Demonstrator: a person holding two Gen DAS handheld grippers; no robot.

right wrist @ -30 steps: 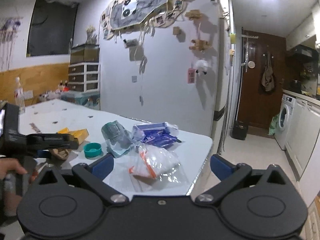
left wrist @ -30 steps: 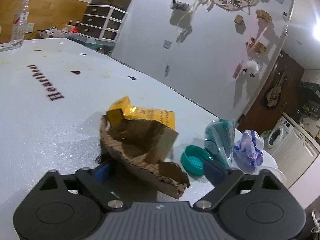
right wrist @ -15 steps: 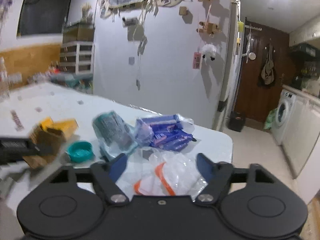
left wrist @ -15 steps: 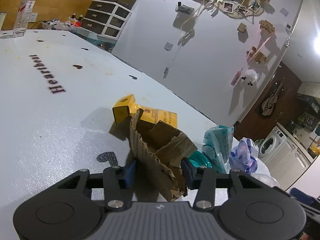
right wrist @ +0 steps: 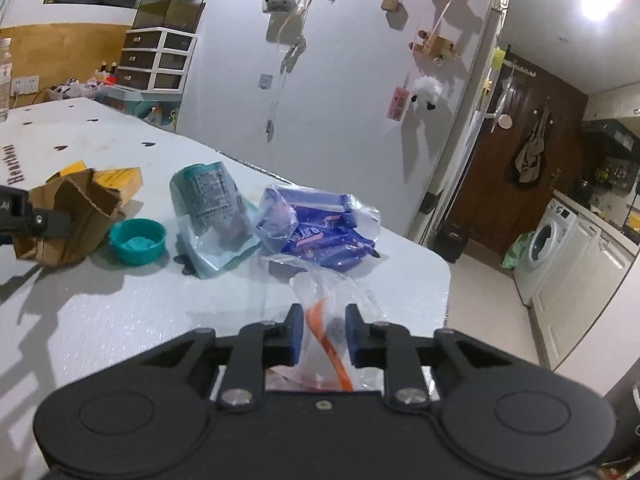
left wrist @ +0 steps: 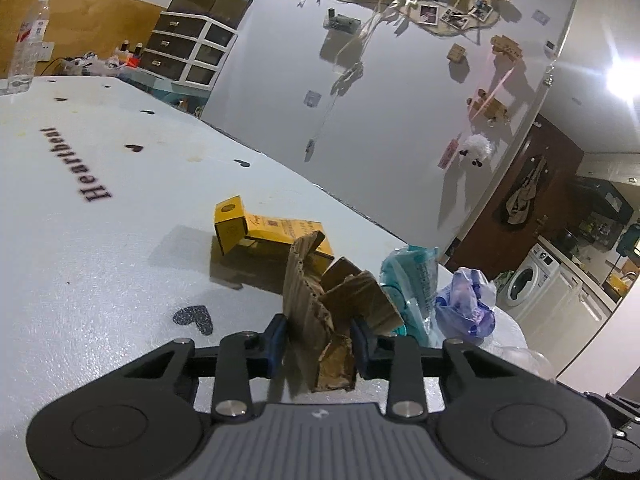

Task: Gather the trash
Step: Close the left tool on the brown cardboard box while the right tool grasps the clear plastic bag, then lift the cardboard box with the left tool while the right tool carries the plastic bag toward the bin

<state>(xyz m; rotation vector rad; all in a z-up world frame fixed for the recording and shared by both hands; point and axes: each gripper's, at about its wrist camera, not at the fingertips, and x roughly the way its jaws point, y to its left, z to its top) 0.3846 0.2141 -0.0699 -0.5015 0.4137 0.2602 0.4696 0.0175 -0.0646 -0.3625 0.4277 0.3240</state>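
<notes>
A torn brown cardboard piece (left wrist: pixel 344 292) stands crumpled between the pads of my left gripper (left wrist: pixel 318 336). Its jaws are closing and press on both sides of the piece. The right wrist view shows the same cardboard (right wrist: pixel 72 200) at the far left, with a left finger (right wrist: pixel 52 220) on it. My right gripper (right wrist: pixel 322 332) is closing on a clear plastic bag with an orange strip (right wrist: pixel 320 300), which bunches up between its pads near the table's right edge.
On the white table (left wrist: pixel 80 240) lie a yellow box (left wrist: pixel 272 232), a teal lid (right wrist: pixel 138 240), a teal pouch (right wrist: pixel 208 196) and a blue-purple wrapper (right wrist: pixel 320 224). A clear bottle (left wrist: pixel 28 40) stands far left. The table corner (right wrist: pixel 444 276) drops to the floor.
Both grippers went from wide open to nearly closed. The left one squeezed the cardboard upright. The right one moved down and forward over the clear bag and closed around it.
</notes>
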